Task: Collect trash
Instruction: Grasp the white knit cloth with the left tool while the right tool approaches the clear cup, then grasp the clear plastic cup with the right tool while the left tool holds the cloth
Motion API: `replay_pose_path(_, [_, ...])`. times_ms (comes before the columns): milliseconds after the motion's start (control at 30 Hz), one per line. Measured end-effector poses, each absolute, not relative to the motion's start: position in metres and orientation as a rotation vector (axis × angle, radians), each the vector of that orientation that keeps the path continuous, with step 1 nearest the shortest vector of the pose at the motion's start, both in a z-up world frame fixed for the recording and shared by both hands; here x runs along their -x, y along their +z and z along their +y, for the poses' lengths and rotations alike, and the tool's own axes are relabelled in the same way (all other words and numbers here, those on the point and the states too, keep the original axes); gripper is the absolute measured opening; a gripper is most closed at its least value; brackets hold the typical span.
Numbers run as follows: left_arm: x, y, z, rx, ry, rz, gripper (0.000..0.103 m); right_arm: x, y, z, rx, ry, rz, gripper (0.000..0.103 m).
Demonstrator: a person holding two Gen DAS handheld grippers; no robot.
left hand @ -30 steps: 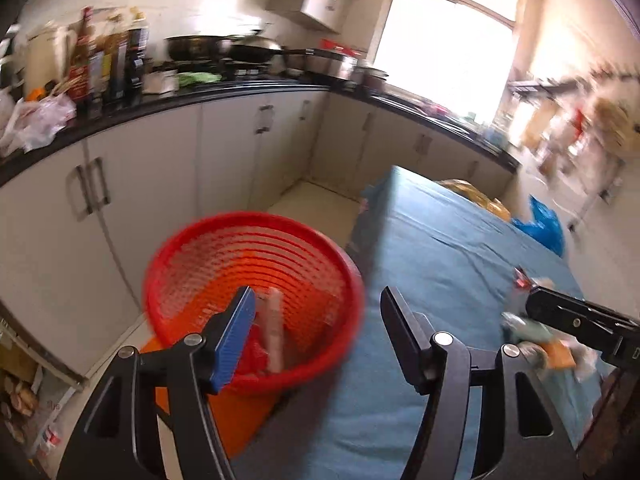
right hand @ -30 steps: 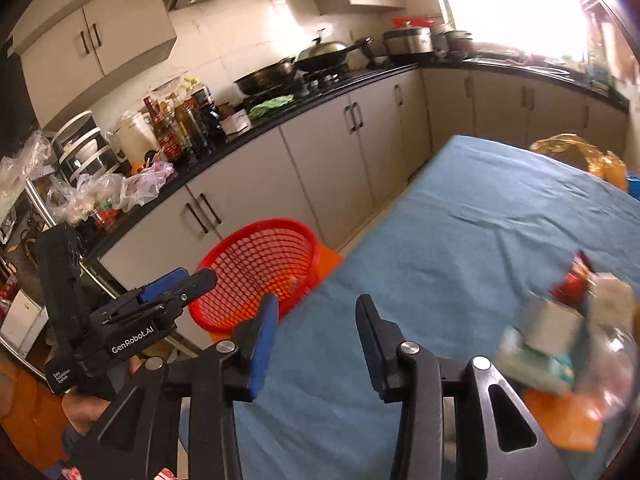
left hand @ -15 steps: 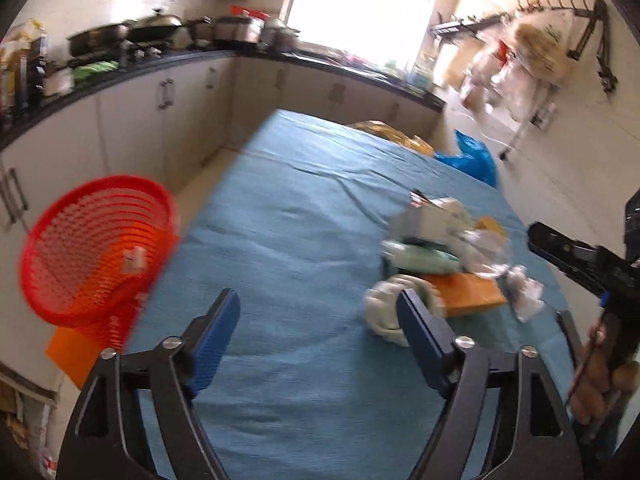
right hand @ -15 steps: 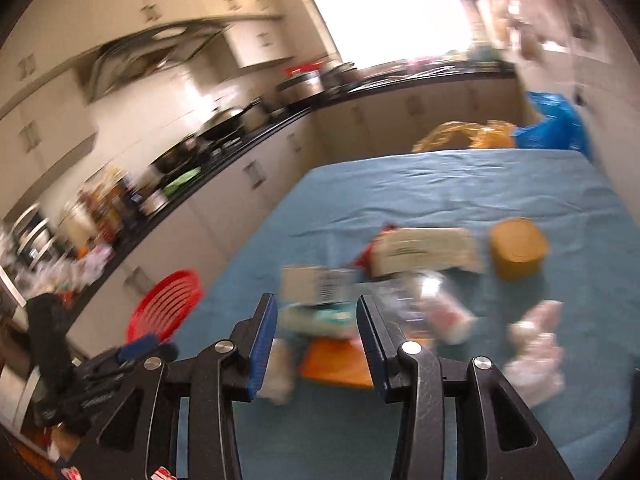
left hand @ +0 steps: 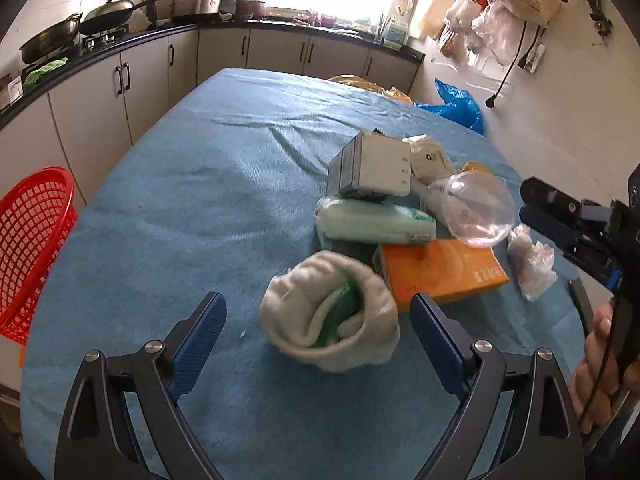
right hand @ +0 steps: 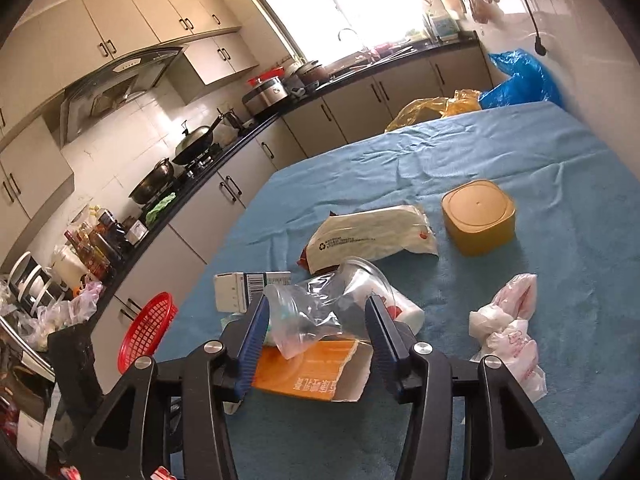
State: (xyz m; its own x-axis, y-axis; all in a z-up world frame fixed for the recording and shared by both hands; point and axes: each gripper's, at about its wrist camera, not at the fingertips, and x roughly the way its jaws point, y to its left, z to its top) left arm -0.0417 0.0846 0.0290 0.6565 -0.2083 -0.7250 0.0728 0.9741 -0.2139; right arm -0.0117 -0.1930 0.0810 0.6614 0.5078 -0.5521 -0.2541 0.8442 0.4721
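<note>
Blue cloth covered the tabletop (left hand: 168, 208), where the trash lay piled right of centre and the red basket (left hand: 32, 248) waited off its left edge. The left gripper (left hand: 318, 334), fingers just spread wide and empty, straddled a crumpled white wrapper (left hand: 328, 316). The right gripper (right hand: 316, 338), fingers also just widened, bracketed a clear plastic cup (right hand: 320, 308) without pressing; closing seemed next.

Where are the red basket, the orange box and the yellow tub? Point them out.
red basket (left hand: 32, 240), left wrist view, mesh wall
orange box (left hand: 440, 274), left wrist view, top face
yellow tub (right hand: 478, 206), right wrist view, lid
</note>
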Motion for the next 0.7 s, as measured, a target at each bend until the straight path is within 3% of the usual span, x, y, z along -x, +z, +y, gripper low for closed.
replay_pose_path(67, [0.038,0.027,0.084,0.186,-0.162,0.837,0.09,0.012,0.081,-0.192,-0.368,0.436,0.727,0.054])
replay_pose_path(133, [0.035,0.022,0.083,0.197,-0.186,0.86,0.057,0.012,0.08,-0.192,-0.368,0.431,0.726,0.054])
replay_pose_path(300, [0.037,0.021,0.096,0.267,-0.211,0.846,0.042,0.011,0.078,-0.197,-0.381,0.405,0.722,0.055])
replay_pose_path(700, [0.049,0.028,0.125,0.406,-0.23,0.742,0.041,-0.007,0.085,-0.15,-0.092,0.31,0.781,0.067])
